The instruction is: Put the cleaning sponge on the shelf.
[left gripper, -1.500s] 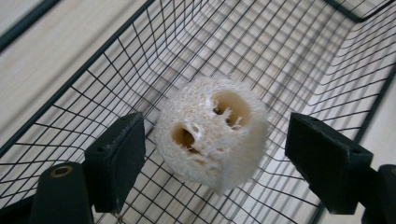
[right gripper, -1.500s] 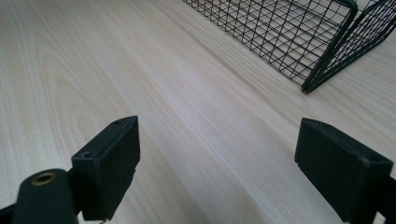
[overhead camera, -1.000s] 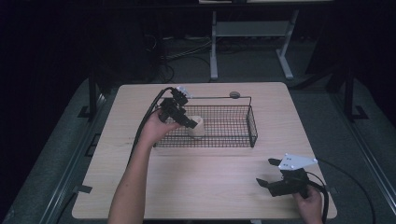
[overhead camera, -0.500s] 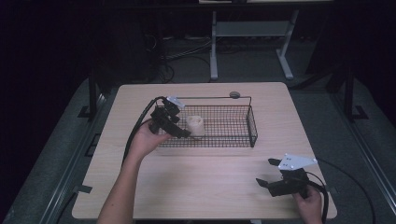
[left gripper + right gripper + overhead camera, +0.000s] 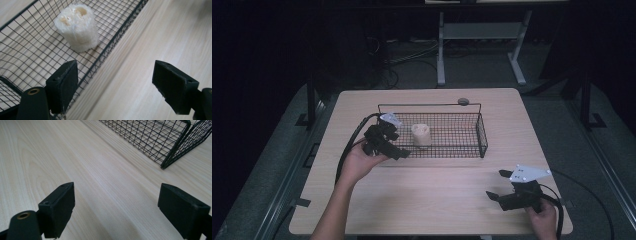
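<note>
Pale loofah piece (image 5: 77,27) upright in wire basket (image 5: 482,137), released.
Left gripper (image 5: 398,145) spread at near rim; withdraw clear of mesh. Right gripper (image 5: 497,186) spread, idle on worktop (image 5: 437,200).

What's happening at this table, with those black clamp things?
A person sits at a wooden table with a two-jaw gripper in each hand. A pale, sponge-like roll stands upright inside a black wire basket. The left gripper hangs at the basket's near-left rim with its jaws open and nothing between them; the roll sits apart from it, further inside the basket. The right gripper rests low over bare table near the front right corner, also open and holding nothing.
</note>
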`<state>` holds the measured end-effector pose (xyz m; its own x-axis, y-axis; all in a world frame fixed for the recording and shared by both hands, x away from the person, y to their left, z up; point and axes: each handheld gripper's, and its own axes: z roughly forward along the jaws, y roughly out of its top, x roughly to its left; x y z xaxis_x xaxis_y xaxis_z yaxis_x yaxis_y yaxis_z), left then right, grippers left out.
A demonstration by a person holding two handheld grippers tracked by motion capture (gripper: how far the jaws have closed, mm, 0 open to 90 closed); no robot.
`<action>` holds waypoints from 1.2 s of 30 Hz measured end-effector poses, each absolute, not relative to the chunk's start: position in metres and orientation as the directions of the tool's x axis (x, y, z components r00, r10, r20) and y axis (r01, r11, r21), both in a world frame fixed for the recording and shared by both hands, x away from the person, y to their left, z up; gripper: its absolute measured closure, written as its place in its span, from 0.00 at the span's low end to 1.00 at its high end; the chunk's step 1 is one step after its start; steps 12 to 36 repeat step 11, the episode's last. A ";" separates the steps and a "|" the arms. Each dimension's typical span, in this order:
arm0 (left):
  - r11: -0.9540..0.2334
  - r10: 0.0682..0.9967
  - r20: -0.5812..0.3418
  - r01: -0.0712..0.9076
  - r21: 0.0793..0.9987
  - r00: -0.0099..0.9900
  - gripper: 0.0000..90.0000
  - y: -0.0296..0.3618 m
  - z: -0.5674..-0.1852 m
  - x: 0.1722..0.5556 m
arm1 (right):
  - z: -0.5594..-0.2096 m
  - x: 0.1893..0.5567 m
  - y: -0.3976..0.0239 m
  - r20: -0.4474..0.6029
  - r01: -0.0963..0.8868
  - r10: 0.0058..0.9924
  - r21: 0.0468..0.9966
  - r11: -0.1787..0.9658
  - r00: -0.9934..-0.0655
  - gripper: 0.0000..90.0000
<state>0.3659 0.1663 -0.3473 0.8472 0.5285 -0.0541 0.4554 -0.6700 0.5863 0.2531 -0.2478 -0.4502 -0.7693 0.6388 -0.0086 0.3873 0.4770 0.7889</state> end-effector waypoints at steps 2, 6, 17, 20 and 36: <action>-0.676 0.520 -0.051 0.448 0.585 0.852 0.22 0.169 -0.348 0.360 | -0.450 0.253 -0.248 -0.010 0.387 0.639 0.789 0.478 -0.769 0.15; -0.678 0.517 -0.046 0.443 0.586 0.854 0.22 0.175 -0.352 0.347 | -0.451 0.253 -0.247 -0.012 0.388 0.639 0.786 0.481 -0.769 0.15; -0.676 0.511 -0.043 0.433 0.597 0.858 0.23 0.181 -0.352 0.333 | -0.451 0.253 -0.246 -0.023 0.381 0.637 0.784 0.490 -0.771 0.15; -0.676 0.511 -0.043 0.433 0.597 0.858 0.23 0.181 -0.352 0.333 | -0.451 0.253 -0.246 -0.023 0.381 0.637 0.784 0.490 -0.771 0.15; -0.676 0.511 -0.043 0.433 0.597 0.858 0.23 0.181 -0.352 0.333 | -0.451 0.253 -0.246 -0.023 0.381 0.637 0.784 0.490 -0.771 0.15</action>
